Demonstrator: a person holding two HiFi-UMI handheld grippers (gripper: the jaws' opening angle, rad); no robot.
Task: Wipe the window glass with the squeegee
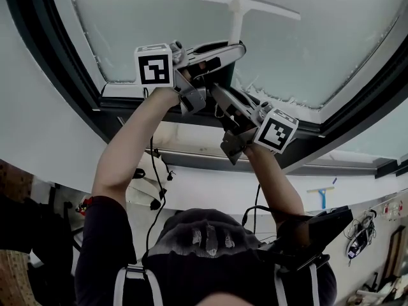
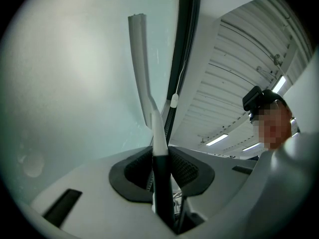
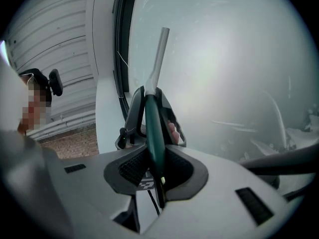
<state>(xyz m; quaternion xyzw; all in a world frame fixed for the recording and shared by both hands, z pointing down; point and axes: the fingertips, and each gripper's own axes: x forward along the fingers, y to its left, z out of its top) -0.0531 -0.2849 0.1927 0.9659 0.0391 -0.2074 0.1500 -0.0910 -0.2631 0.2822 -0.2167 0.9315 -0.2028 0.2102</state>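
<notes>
A white T-shaped squeegee [image 1: 237,6] lies with its blade against the window glass [image 1: 159,24]. Its handle runs down into both grippers. My left gripper [image 1: 229,50] reaches in from the left and is shut on the handle. In the left gripper view the dark handle [image 2: 161,178] sits pinched between the pads, and the white blade [image 2: 140,68] stands up against the pane. My right gripper [image 1: 215,92] holds the handle lower down. In the right gripper view the green handle [image 3: 152,133] is clamped between the jaws, with the left gripper [image 3: 130,118] just ahead.
A dark window frame [image 1: 70,75] surrounds the pane, with a white sill [image 1: 191,139] below it. Foamy residue [image 1: 275,95] lines the lower right edge of the glass. Cables [image 1: 156,171] hang under the arms. Small items hang on the wall [image 1: 360,234] at the lower right.
</notes>
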